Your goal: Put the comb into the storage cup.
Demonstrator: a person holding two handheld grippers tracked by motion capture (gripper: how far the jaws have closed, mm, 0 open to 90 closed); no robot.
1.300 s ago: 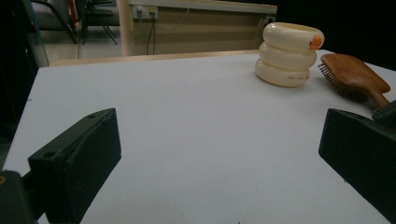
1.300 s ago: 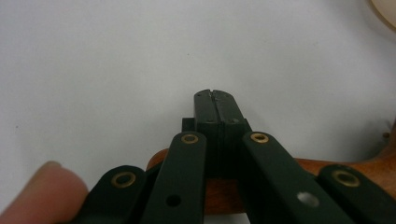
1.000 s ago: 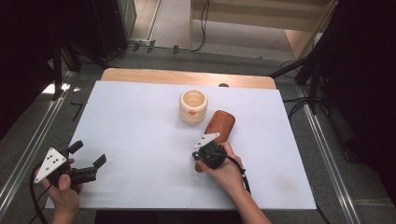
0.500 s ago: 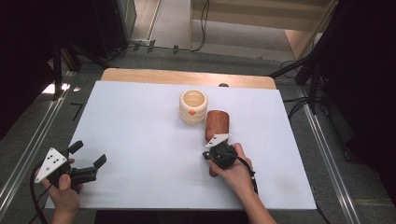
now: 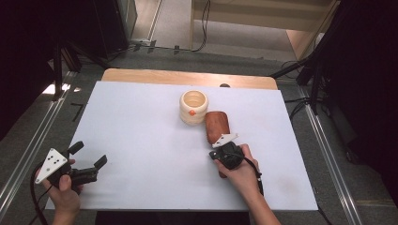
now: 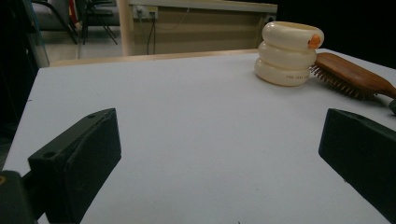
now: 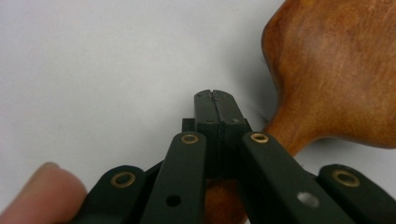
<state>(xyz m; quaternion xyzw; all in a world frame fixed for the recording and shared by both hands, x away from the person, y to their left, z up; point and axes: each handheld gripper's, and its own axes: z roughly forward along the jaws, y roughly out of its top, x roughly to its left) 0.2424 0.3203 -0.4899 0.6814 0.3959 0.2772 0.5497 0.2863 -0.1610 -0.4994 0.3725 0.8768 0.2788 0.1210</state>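
So the white table (image 5: pixel 141 122) had just two things on it: a cream ringed cup (image 5: pixel 193 107) with a small orange dot on its rim, sitting around the middle toward the far side, and a wooden brush (image 5: pixel 218 125) lying right beside it, bristles down, back up. From the left gripper view the brush (image 6: pixel 348 74) looked to be touching or nearly touching the cup (image 6: pixel 286 52), hard to call which.

The right gripper (image 5: pixel 224 151) was over the brush's handle end, the near end, with the right hand (image 5: pixel 241 169) wrapped around it. In the right gripper view the jaws were pressed flat together, no gap, and the gripper (image 7: pixel 215 105) sat on top of the handle neck where it widens into the brush head (image 7: pixel 336 70). The handle ran under the linkage, not between the jaws, so it was clenched on nothing as far as I could see. A fingertip (image 7: pixel 39 189) poked in at the lower left.

The left gripper (image 5: pixel 89 161) was way off at the near left corner of the table, held by the left hand (image 5: pixel 63 194), jaws spread wide with nothing between them, just bare tabletop, well apart from the cup and brush.
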